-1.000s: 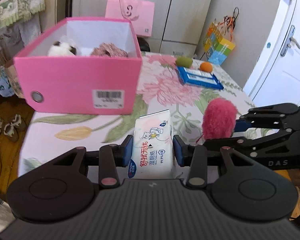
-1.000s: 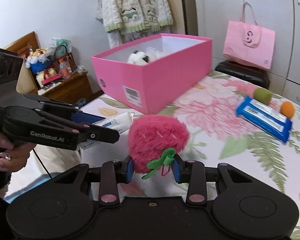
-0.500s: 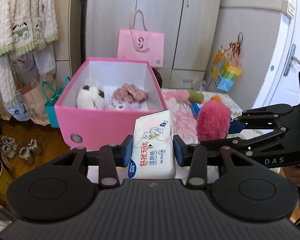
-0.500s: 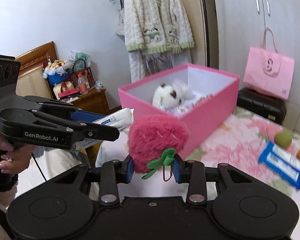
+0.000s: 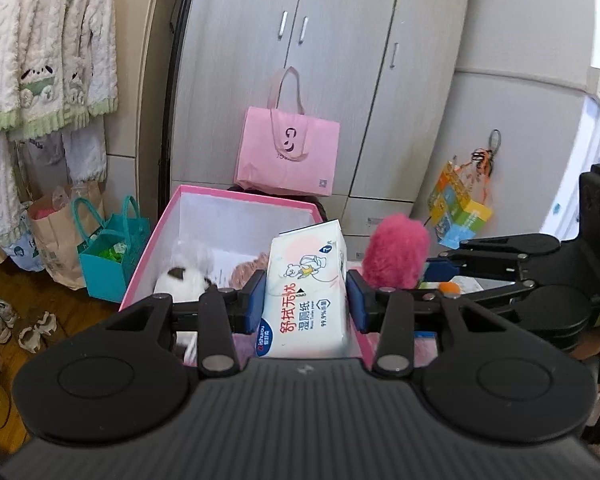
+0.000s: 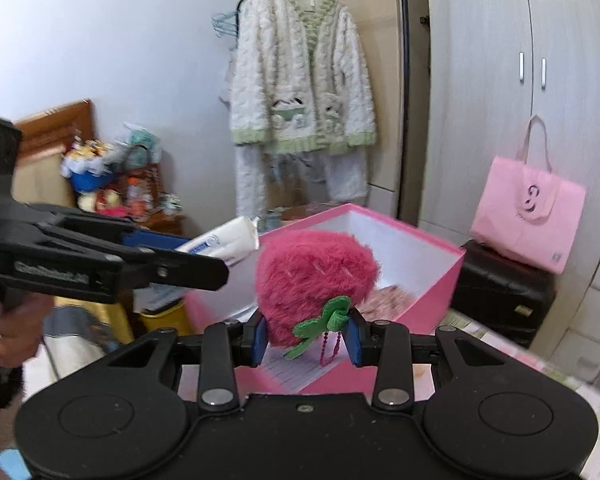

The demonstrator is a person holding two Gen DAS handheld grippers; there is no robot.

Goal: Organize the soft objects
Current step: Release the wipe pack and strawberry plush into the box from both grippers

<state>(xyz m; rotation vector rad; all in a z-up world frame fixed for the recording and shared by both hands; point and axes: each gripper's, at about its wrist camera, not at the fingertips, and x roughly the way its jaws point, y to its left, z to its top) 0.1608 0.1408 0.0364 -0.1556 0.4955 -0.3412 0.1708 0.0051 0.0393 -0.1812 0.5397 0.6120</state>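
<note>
My left gripper [image 5: 306,306] is shut on a white pack of wet tissues [image 5: 306,292], held up over the near edge of the open pink box [image 5: 236,208]. Inside the box lie a white plush toy [image 5: 186,276] and a pinkish knitted piece [image 5: 246,270]. My right gripper [image 6: 306,338] is shut on a fuzzy pink strawberry plush [image 6: 316,272] with a green leaf bow, raised in front of the same pink box [image 6: 440,276]. In the left wrist view the strawberry plush [image 5: 396,256] sits to the right. The right wrist view has the left gripper [image 6: 204,258] at left with the tissue pack [image 6: 224,240].
A pink tote bag [image 5: 288,152] rests on a dark case behind the box, against grey wardrobe doors [image 5: 340,60]. A knitted cardigan [image 6: 300,76] hangs at left. Bags and shoes [image 5: 4,320] are on the floor. A hand [image 6: 4,332] holds the left gripper.
Both grippers rose off the floral table and came closer to the pink box, each keeping its hold. The view tilted up, so the box interior and wardrobe now fill the frames.
</note>
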